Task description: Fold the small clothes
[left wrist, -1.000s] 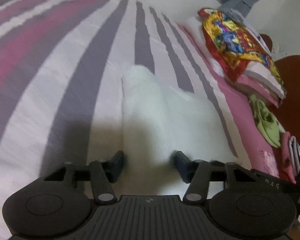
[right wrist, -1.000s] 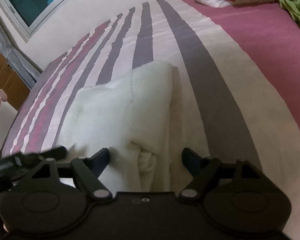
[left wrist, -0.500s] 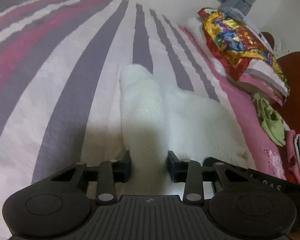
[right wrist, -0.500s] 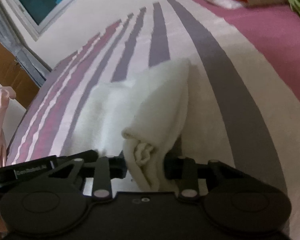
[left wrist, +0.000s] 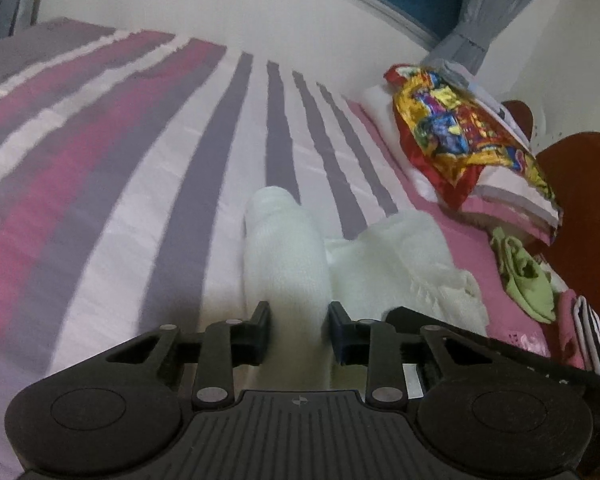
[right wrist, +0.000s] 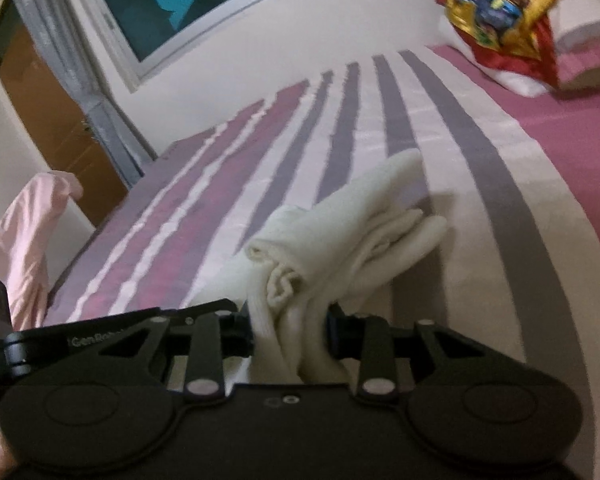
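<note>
Striped bedding in purple, magenta and white covers the bed (left wrist: 140,184) across the left wrist view, running up to a pale wall with a window and a grey curtain (left wrist: 466,36) at 1 o'clock. At the bottom centre the left hand-held gripper (left wrist: 299,334) is clenched on one end of the white garment (left wrist: 286,252), its jaws closing with the cloth pressed between both pads; the rest of the garment spreads loosely toward 3 o'clock on the bed. At 2 o'clock a colourful printed cloth (left wrist: 452,140) lies over a stack of folded items, and below it, near 3 o'clock, a small green garment (left wrist: 522,280) rests on the pink part of the bedding. From the right wrist view the same bed (right wrist: 480,216) stretches toward a window (right wrist: 172,4) at 11 o'clock, with a wooden door (right wrist: 56,120) at 9 o'clock and a pale pink cloth (right wrist: 24,240) hanging beside it. The right hand-held gripper (right wrist: 290,336) grasps the bunched other end of the white garment (right wrist: 356,232), which rises in rumpled folds above the bedding toward 1 o'clock. Part of the left hand-held gripper's black body shows at 8 o'clock. The colourful printed cloth (right wrist: 496,12) sits at the far 1 o'clock corner.
</note>
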Demonstrator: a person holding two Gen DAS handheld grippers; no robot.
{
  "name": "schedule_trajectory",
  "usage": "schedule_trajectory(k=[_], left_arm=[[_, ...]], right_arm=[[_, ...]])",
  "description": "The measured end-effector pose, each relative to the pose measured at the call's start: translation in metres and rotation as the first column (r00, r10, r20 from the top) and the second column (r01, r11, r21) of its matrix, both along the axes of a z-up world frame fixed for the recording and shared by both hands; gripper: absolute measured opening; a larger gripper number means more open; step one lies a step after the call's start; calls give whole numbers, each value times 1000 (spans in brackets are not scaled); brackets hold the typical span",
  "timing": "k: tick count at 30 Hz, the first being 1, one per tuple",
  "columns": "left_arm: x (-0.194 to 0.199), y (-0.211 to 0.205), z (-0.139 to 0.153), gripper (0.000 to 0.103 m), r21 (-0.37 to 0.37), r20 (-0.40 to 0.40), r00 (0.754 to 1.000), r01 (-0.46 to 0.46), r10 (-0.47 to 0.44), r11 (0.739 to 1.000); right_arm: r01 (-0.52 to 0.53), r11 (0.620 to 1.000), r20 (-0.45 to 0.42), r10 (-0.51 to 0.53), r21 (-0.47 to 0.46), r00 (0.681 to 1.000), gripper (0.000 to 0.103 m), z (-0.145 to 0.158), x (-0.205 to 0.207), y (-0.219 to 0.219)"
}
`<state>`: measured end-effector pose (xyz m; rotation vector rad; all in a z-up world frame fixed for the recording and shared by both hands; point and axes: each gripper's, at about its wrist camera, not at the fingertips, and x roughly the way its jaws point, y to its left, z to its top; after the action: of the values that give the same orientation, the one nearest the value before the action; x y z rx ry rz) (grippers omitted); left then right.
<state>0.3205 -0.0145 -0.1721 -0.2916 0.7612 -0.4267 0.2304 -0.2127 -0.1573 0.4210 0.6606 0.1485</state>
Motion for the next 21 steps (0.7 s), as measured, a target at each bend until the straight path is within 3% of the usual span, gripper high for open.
schedule_trajectory(k=[7, 12, 17, 21], left_arm=[[-1, 49, 13, 31, -16, 29, 996, -90, 90, 996], [2, 77, 7, 31, 23, 47, 990, -138, 137, 990], [7, 87, -34, 31, 77, -46, 987, -152, 156, 985], [4, 88, -51, 32, 85, -60, 984, -161, 166, 983]], right_arm=[[-68, 997, 58, 66, 30, 996, 32, 15, 17, 36], [-107, 993, 75, 103, 50, 992, 31, 11, 29, 57], [-113, 991, -11, 114, 71, 993, 31, -16, 40, 61], [-99, 994, -89, 102, 41, 991, 33, -37, 33, 55]])
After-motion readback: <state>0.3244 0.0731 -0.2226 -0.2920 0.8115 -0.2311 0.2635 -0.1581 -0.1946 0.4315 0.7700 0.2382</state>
